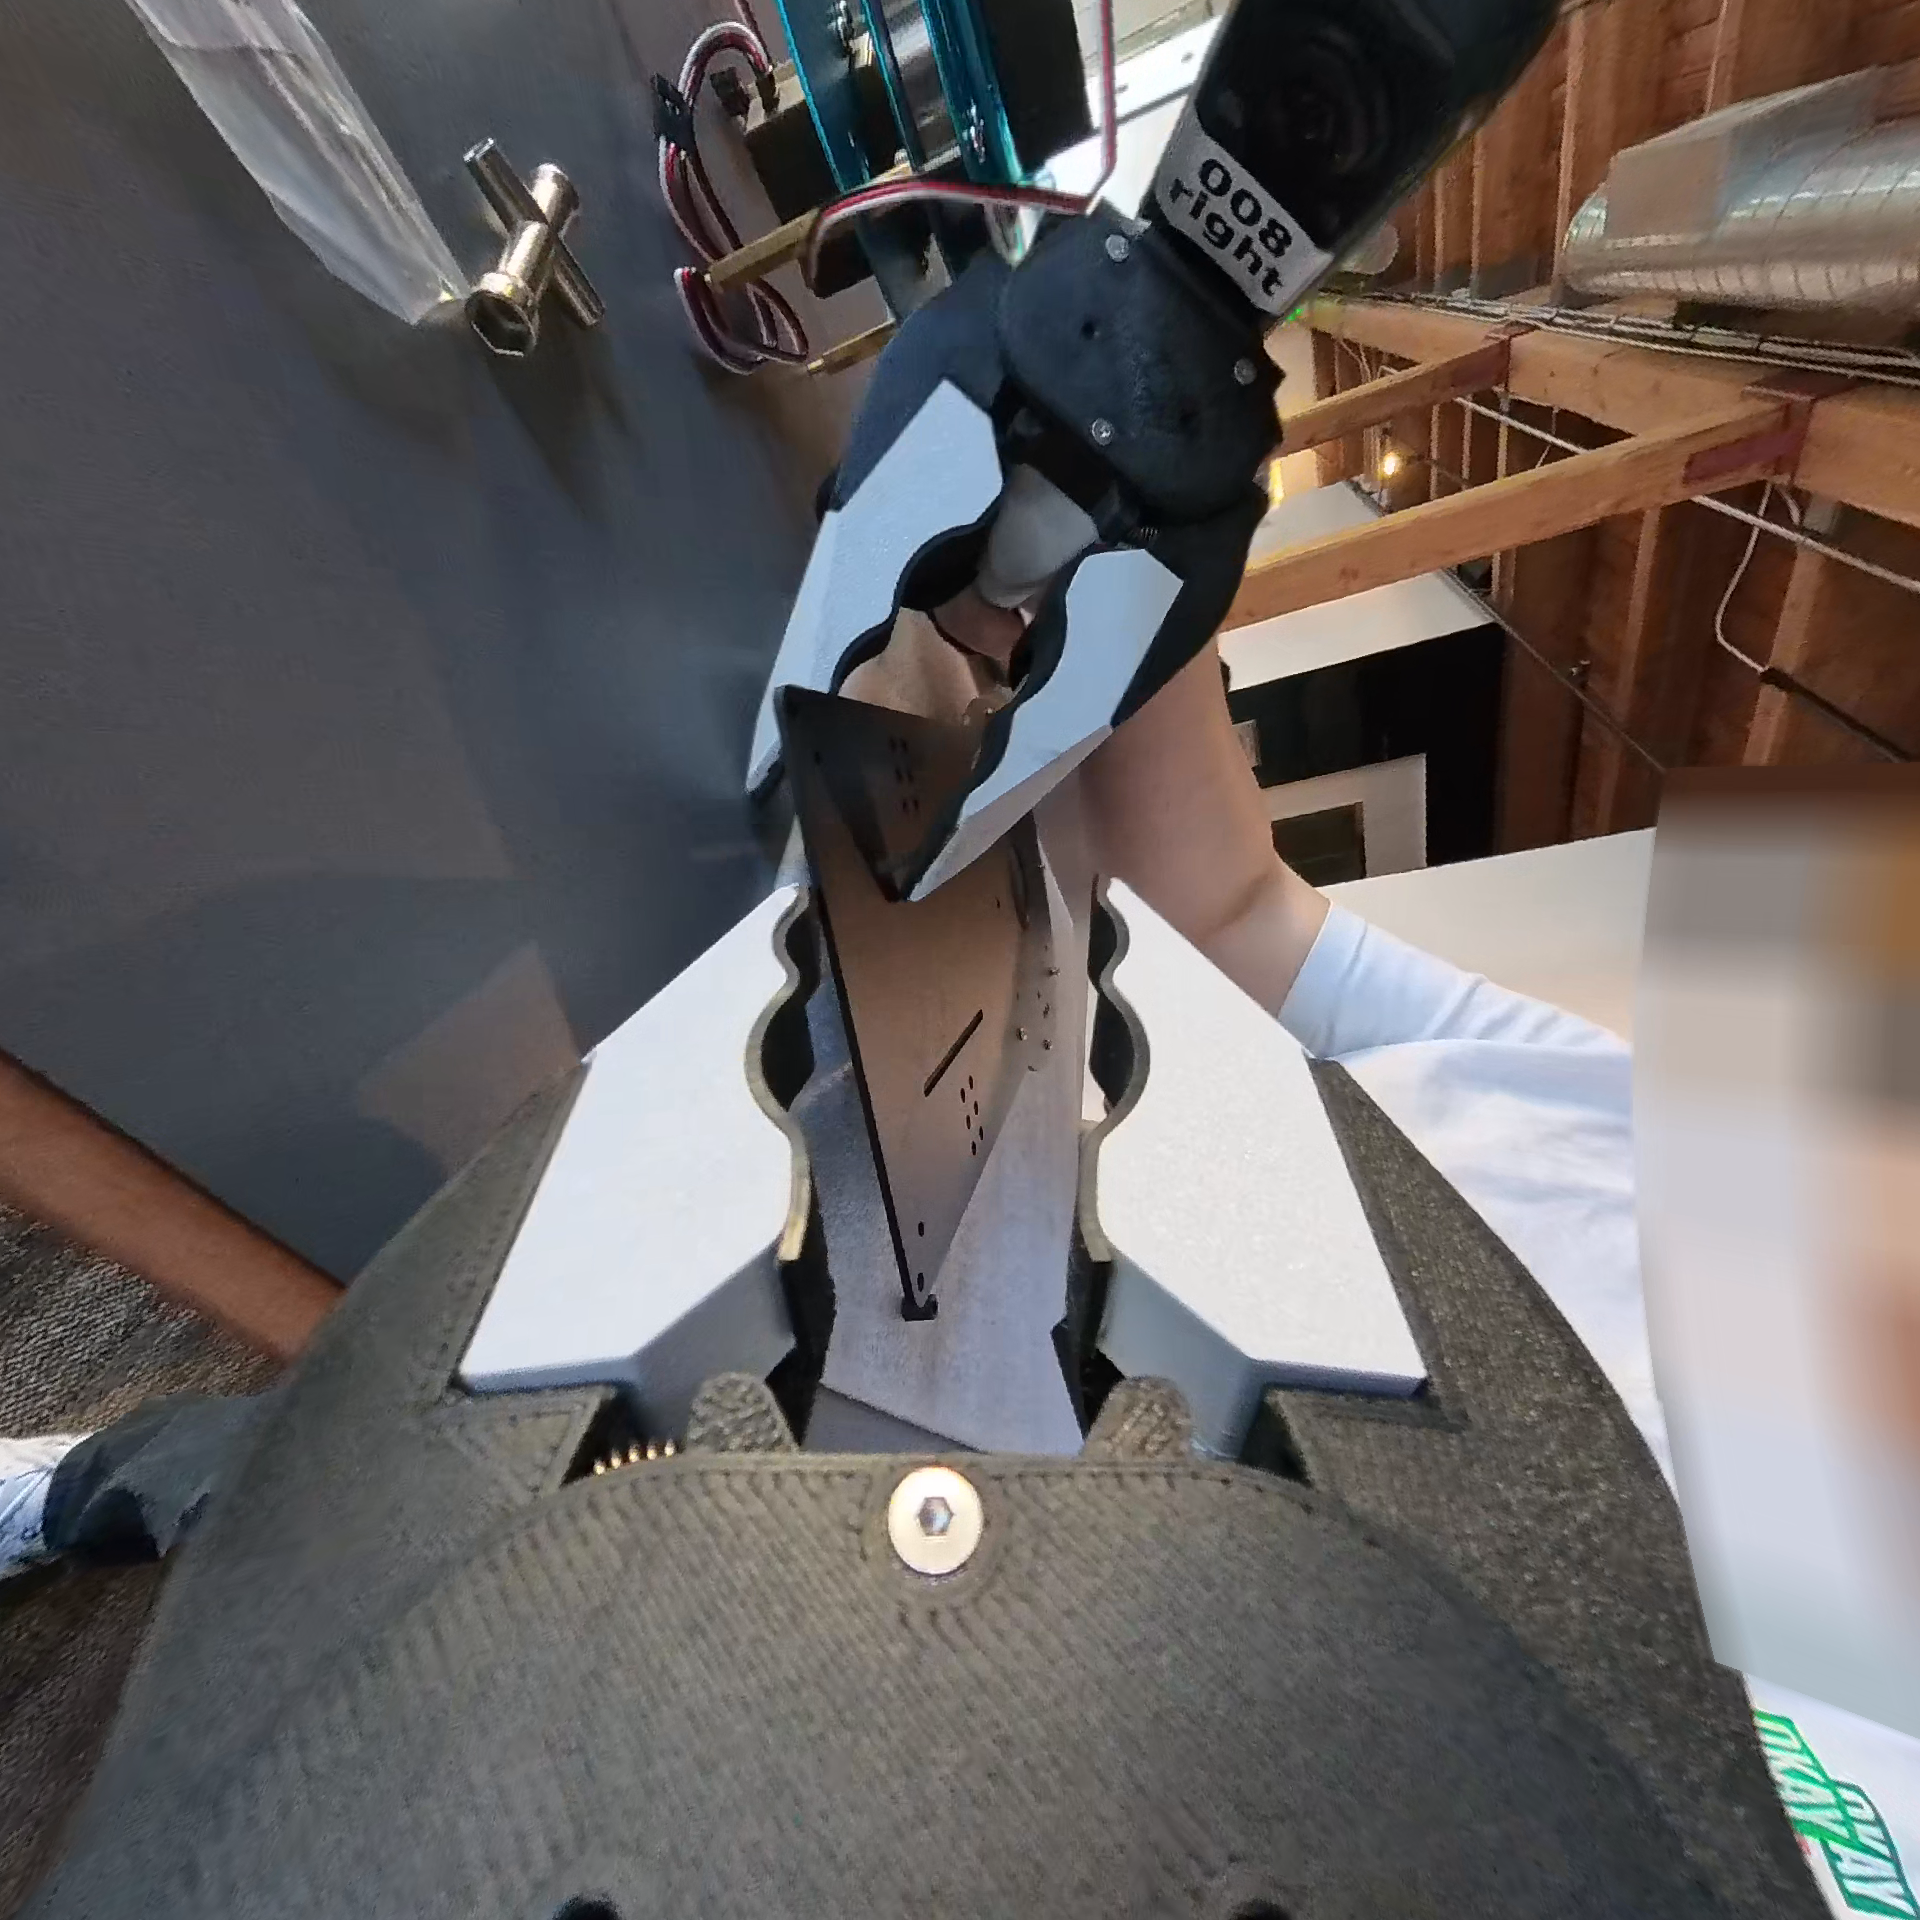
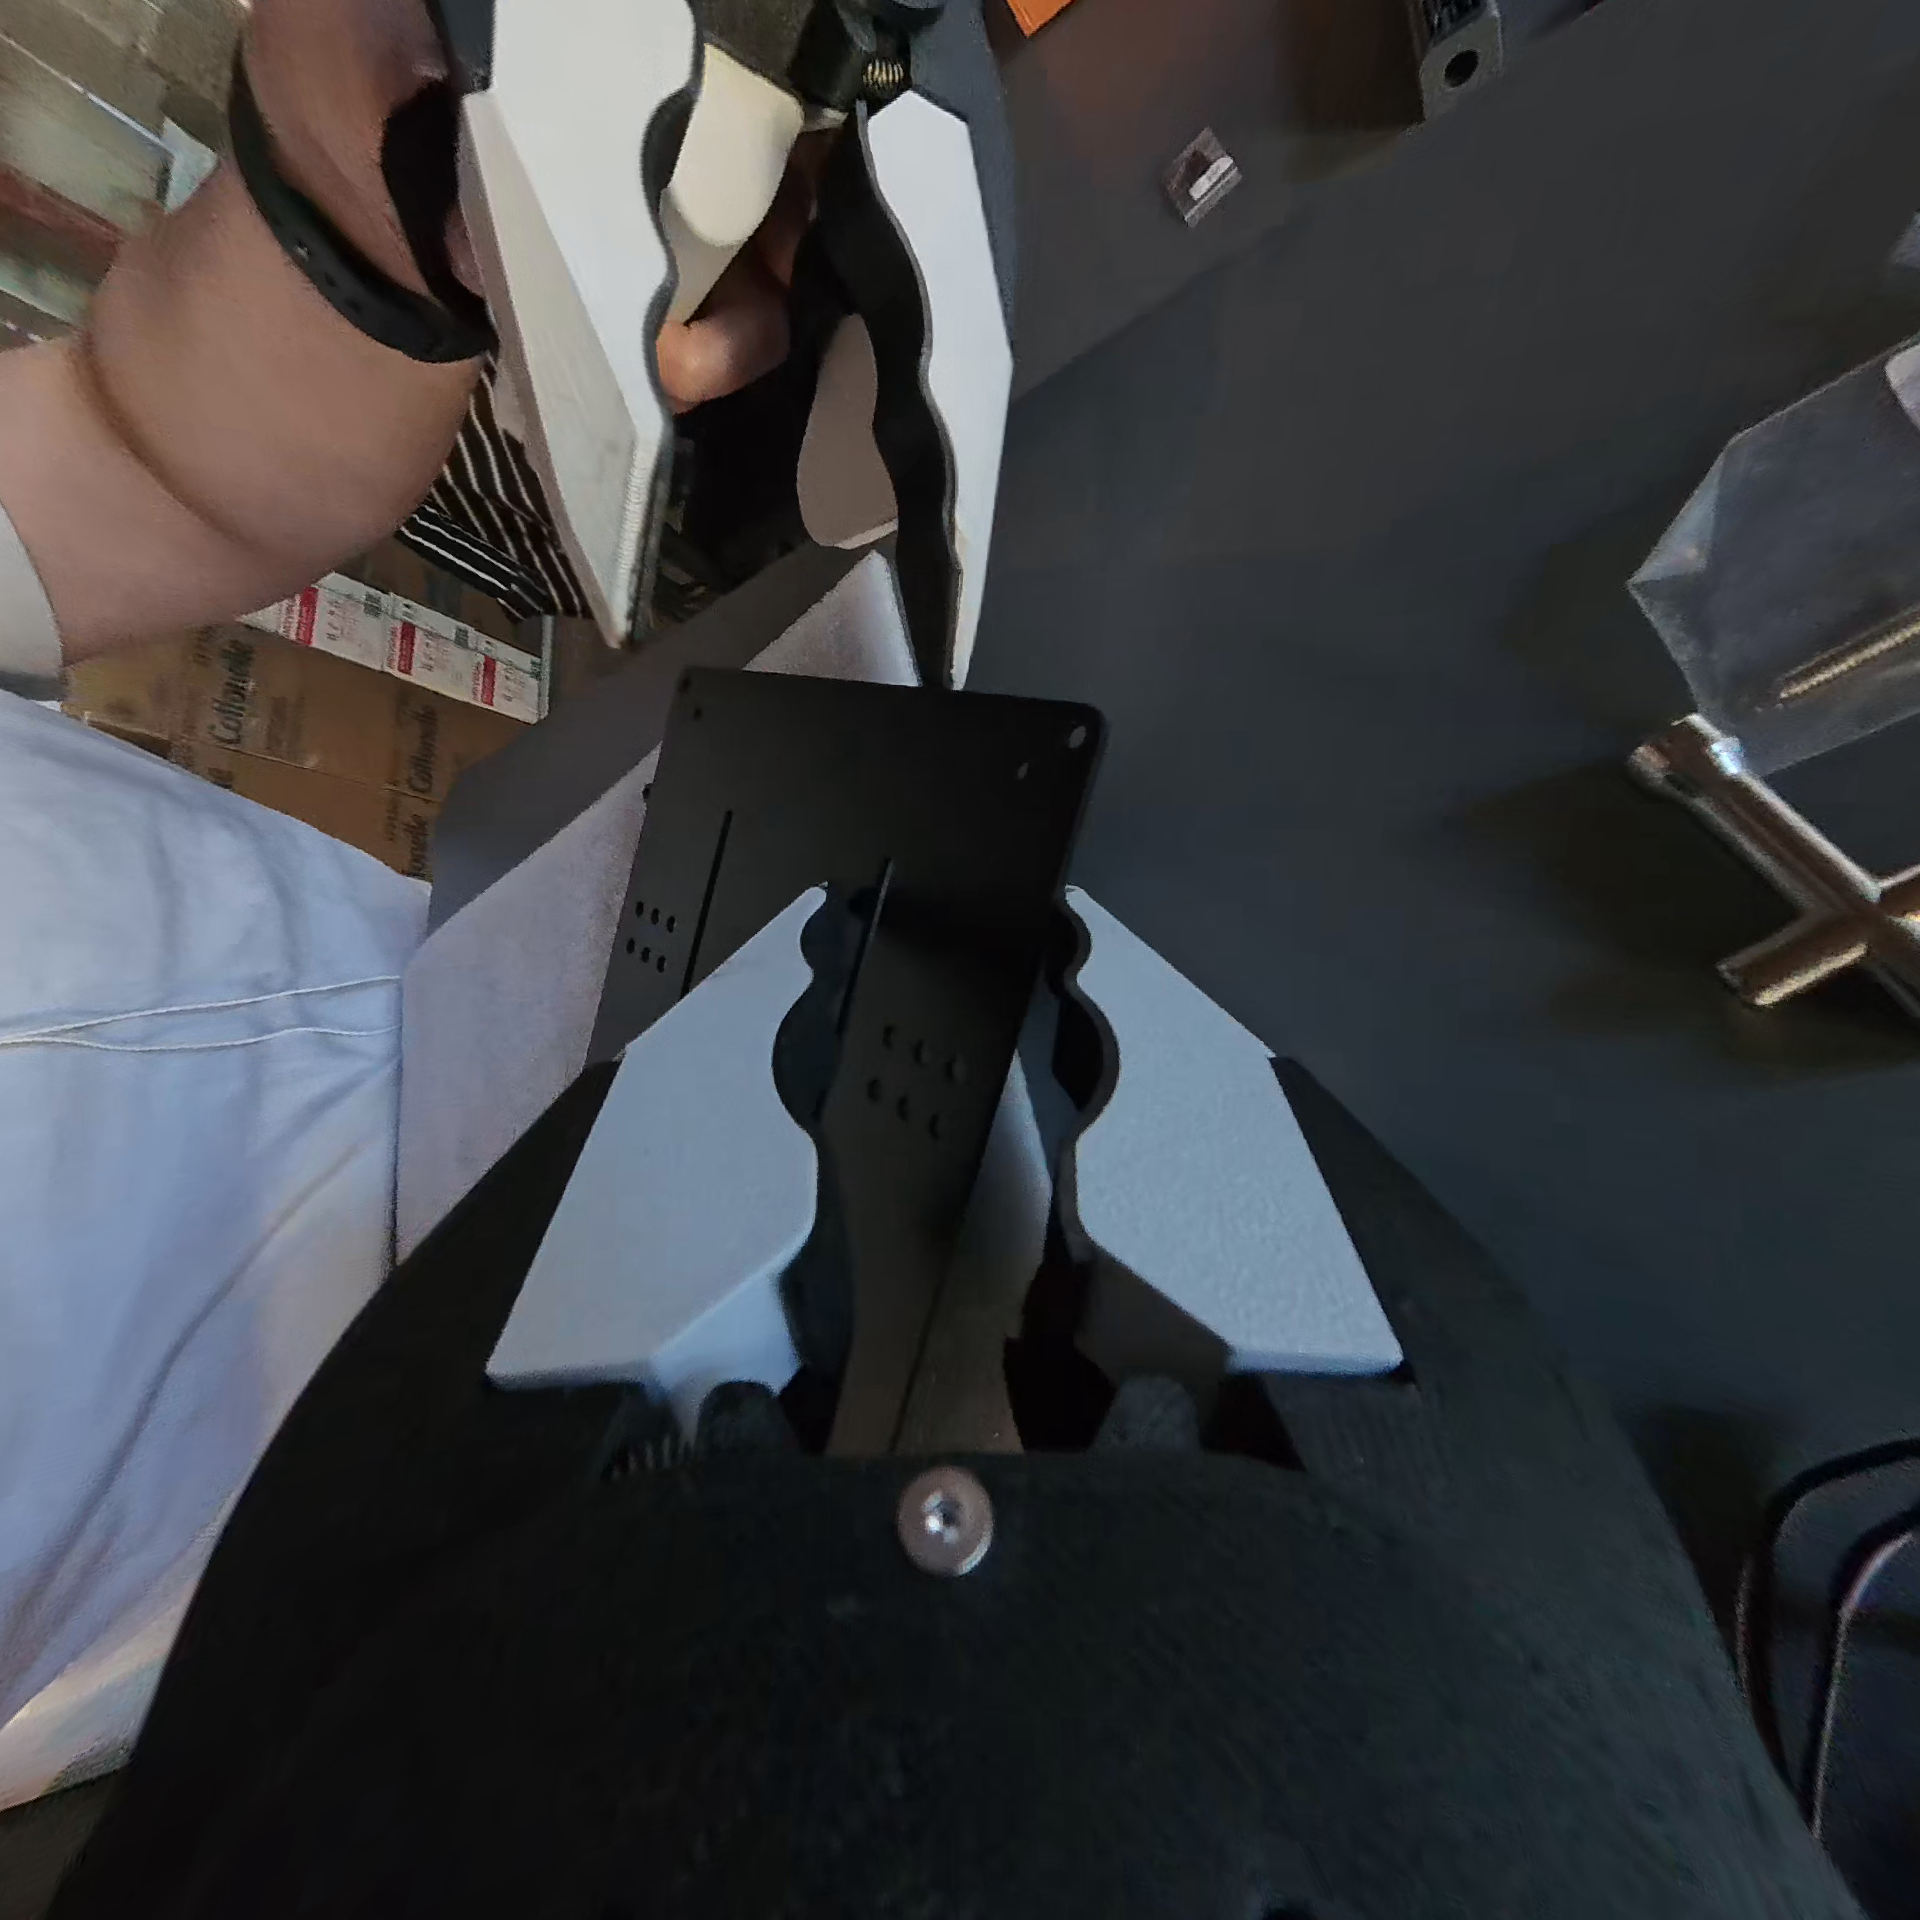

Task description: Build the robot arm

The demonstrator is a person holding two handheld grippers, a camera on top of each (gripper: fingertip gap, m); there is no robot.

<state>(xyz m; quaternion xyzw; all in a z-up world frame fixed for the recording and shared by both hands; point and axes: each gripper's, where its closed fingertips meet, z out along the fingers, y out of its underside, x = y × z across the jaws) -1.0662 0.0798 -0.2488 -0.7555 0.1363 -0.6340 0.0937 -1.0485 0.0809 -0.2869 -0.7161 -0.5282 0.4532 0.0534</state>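
Black flat plate (image 1: 940, 1049) held up in the air off the desk (image 1: 312, 623), pinched at opposite ends by both grippers, so there is free room all round its long edges. Left gripper (image 1: 940, 1070) clamps narrow on the plate's near end, with the plate running edge-on between its grey fingers (image 1: 665, 1164). Right gripper (image 1: 935, 790) comes in from above and bites the far corner. From the right wrist view, the right gripper (image 2: 935, 1039) is closed narrow on the plate (image 2: 883, 790), and the left gripper (image 2: 821, 364) sits just past the plate's far edge.

Plate: thin, matte black, rectangular, rounded corners, small corner holes, two long slots, clusters of small holes in rows. White sheet backing (image 1: 997, 1226) shows behind it.

Dark grey desk is off to one side, well apart from the plate. On it are a metal cross-shaped socket key (image 1: 530, 255), a clear acrylic block (image 1: 301, 135) and a teal-framed part with red-white wires (image 1: 904, 94).

Person's forearm (image 1: 1164, 810) and white sleeve (image 1: 1382, 997) are close beside the right gripper, and a wrist with a black band (image 2: 343, 260) is behind the left.

Exact contact of the left fingertips on the plate is hidden from the right view. The near plate end is dark and lost inside the right gripper. The wired part is cut off at the frame top.
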